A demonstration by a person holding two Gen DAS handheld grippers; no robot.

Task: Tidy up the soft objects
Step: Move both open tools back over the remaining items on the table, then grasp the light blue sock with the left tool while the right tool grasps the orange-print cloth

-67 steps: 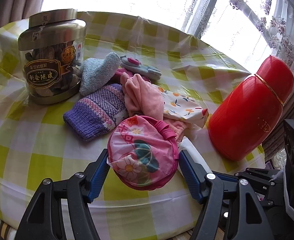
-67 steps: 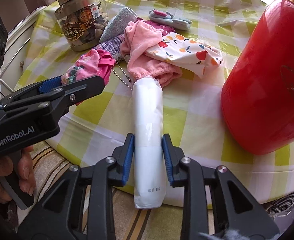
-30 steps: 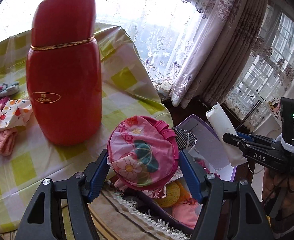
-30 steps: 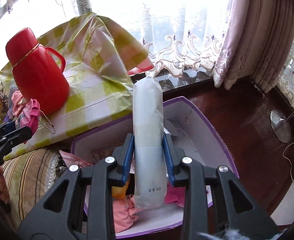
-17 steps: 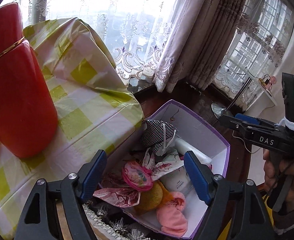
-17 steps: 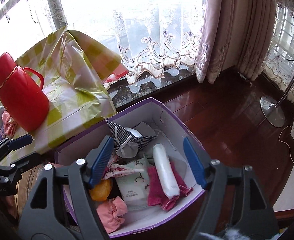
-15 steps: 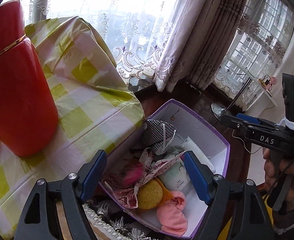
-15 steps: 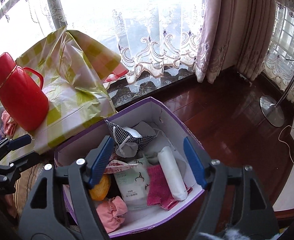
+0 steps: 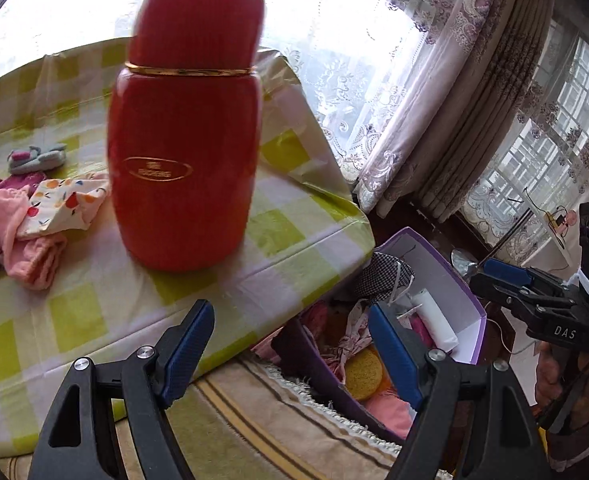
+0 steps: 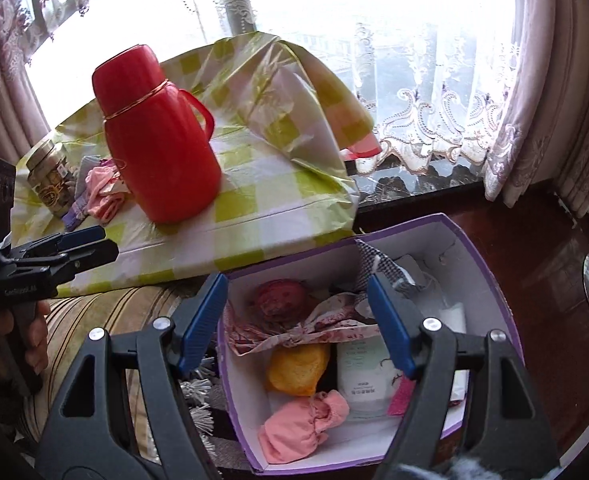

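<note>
Both claws stood wide apart and held nothing: the left gripper (image 9: 290,354) faced the table edge, and the right gripper (image 10: 296,322) hung over the purple box (image 10: 490,280) on the floor. The remaining soft things, a pink cloth (image 9: 10,236) and a fruit-print fabric (image 9: 64,206), lay on the far left of the glossy checked tablecloth (image 9: 286,240), beside the hard, smooth red thermos (image 9: 184,148). The next grasp should probably pinch a thick fold, away from the thermos.

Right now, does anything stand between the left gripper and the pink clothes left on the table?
Yes. In the left wrist view the red flask stands on the table just right of the pink clothes, partly across the open left gripper's line to them. The gripper is empty.
</note>
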